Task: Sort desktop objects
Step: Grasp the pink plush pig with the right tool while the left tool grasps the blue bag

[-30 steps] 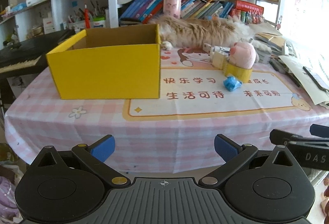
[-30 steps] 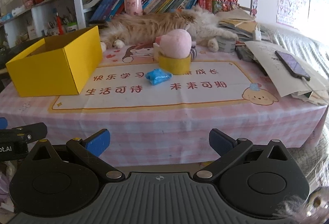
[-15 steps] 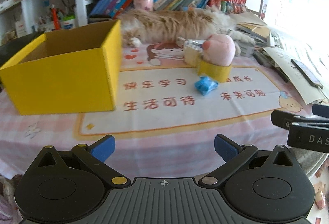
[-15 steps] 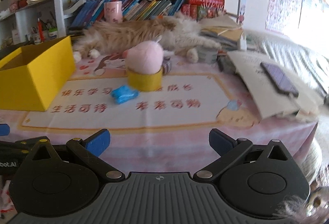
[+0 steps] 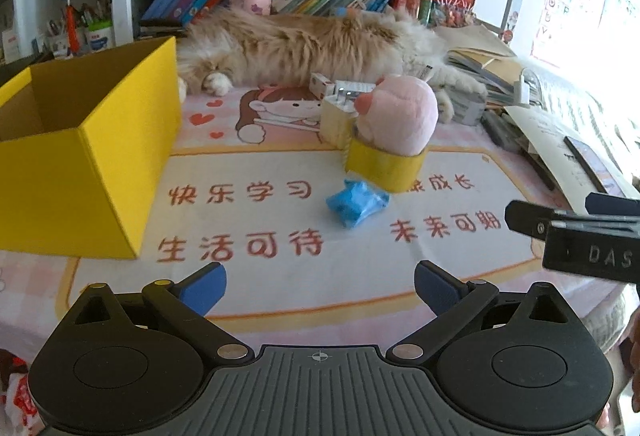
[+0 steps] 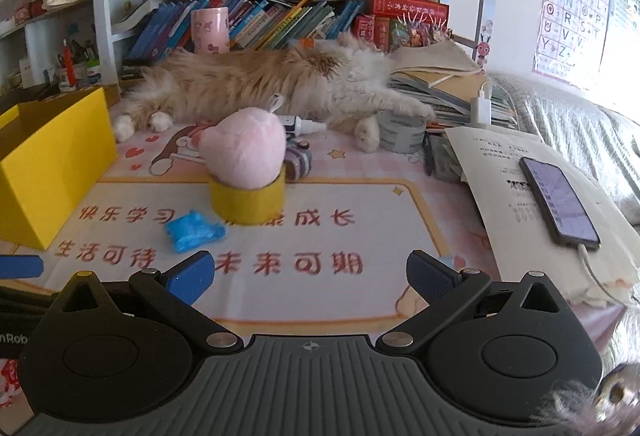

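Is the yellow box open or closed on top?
Open: the yellow box has no lid, and its brown inner walls show. Whether anything lies inside, cannot tell.

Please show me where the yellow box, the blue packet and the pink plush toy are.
yellow box [image 5: 80, 191], left wrist view, front wall.
blue packet [image 6: 194, 230], right wrist view, its middle.
pink plush toy [image 6: 246, 147], right wrist view, round body.

A bright yellow box [image 5: 86, 159] is sitting on the pink checked tablecloth [image 5: 32, 276], a pink plush toy [image 6: 244, 151] is filling a yellow tape roll [image 6: 248, 201], a blue packet [image 6: 194, 230] is lying nearby, and a ginger cat [image 6: 256, 83] is lounging behind.
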{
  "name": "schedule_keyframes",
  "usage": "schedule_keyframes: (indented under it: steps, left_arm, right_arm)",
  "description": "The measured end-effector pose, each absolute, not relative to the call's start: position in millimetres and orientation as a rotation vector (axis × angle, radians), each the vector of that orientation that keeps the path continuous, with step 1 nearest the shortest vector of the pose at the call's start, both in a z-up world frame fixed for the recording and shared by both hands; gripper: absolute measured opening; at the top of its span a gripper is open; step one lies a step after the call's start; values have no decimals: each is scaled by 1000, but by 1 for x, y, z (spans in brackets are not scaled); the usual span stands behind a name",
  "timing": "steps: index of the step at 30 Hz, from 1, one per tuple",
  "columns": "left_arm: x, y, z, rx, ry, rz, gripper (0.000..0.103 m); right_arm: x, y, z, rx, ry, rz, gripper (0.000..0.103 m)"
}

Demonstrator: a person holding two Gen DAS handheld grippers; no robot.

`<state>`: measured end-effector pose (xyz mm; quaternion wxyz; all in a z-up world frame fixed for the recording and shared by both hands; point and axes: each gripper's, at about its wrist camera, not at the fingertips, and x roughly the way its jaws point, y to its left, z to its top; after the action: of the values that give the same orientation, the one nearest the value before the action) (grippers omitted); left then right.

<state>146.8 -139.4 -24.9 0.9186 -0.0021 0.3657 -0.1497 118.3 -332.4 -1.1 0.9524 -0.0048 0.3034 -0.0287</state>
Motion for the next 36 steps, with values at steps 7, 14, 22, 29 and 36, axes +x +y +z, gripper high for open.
schedule_keyframes:
  steps: [7,14,22,29,36]
  left_arm:
    - [166,-160,-23,14,776,-264,101]
    - [187,-174,-25,17,786,-206,96]
    - [205,-188,-33,50,810,-194,75]
    - [222,-206,-44,85,839,-228,72]
    - [240,-219,-49,112,858,-250,69]
  right_arm:
    - [158,-357,0,56,657,4,103]
    - [199,-363,3,70,652,136,103]
    - [242,-363,4,57,664,249,102]
    - [265,-362,1,43,688,314,102]
    - [286,-351,-3,6,717,383,102]
